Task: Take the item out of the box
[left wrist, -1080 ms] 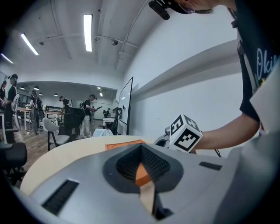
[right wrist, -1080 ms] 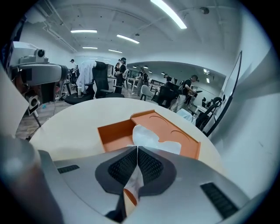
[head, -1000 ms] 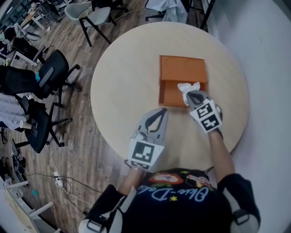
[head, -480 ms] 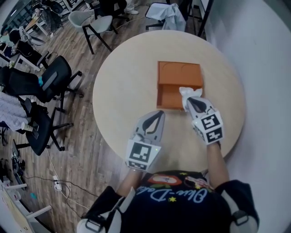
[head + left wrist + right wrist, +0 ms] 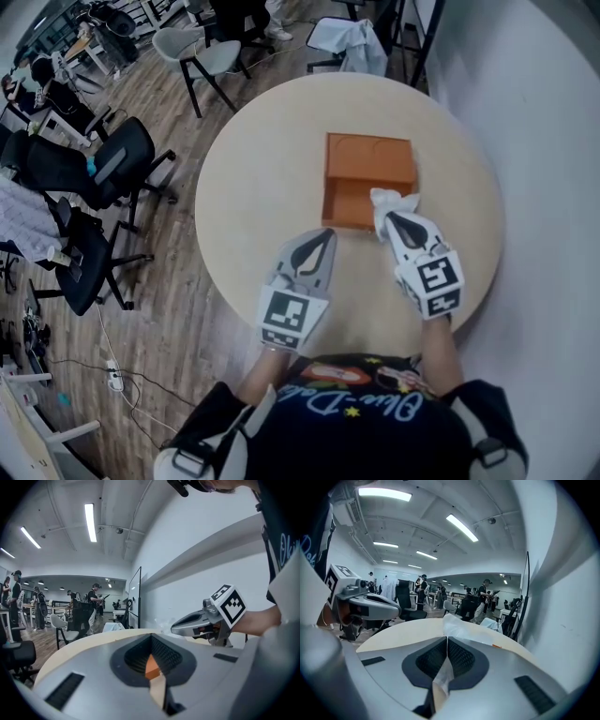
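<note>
Head view has the right gripper [image 5: 390,218] covering the lower part of the white bag [image 5: 390,199], so I cannot tell whether the bag is clear of the near right corner of the orange box [image 5: 361,173]. Only the right gripper view shows the jaws clamped on the bag's film, with crumpled plastic rising past the tips. The left gripper [image 5: 323,236] is over the table [image 5: 253,169], near the box but apart from it. The left gripper view shows its jaws together and empty.
</note>
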Motion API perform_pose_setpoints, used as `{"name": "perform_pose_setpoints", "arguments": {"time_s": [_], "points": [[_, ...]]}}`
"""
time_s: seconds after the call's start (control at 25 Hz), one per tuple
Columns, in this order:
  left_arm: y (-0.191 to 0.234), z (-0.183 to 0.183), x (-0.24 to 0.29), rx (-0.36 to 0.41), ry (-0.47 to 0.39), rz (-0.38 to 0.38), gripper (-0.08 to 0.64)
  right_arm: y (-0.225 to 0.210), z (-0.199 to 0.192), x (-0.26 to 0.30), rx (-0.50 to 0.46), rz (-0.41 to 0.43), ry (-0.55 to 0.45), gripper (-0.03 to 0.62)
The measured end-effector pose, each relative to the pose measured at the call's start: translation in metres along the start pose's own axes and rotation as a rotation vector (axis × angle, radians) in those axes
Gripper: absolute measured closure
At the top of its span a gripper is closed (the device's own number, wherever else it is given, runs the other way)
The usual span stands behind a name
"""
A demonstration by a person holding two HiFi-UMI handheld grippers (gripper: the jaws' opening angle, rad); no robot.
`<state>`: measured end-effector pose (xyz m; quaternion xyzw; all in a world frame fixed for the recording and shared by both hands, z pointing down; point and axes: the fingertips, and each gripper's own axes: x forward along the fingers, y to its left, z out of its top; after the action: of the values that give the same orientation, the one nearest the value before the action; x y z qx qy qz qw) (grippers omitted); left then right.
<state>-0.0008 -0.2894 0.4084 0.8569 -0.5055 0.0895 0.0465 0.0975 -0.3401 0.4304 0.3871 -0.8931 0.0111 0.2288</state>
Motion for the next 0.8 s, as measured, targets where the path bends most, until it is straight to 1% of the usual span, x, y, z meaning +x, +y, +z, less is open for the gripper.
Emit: {"name": "perform_pose_setpoints", "arguments": {"time_s": [0.2,0.44,0.6,0.8], "points": [[0.0,-0.002,-0.007,0.009,0.002,0.02,0.575,0.008,0.01,-0.011,0.01,0.041,-0.047,0.588],[0.002,-0.002,-0.005,0.012,0.001,0.032,0.575,0.007,0.02,-0.022,0.023,0.037,-0.091,0.588],[0.0,0.0,-0.003,0.016,0.004,0.03,0.575,0.002,0.022,-0.025,-0.023,0.047,-0.12,0.588],[0.0,-0.001,-0.005,0.018,0.006,0.033,0.575,0.006,0.021,-0.028,-0.013,0.056,-0.131,0.588]]}}
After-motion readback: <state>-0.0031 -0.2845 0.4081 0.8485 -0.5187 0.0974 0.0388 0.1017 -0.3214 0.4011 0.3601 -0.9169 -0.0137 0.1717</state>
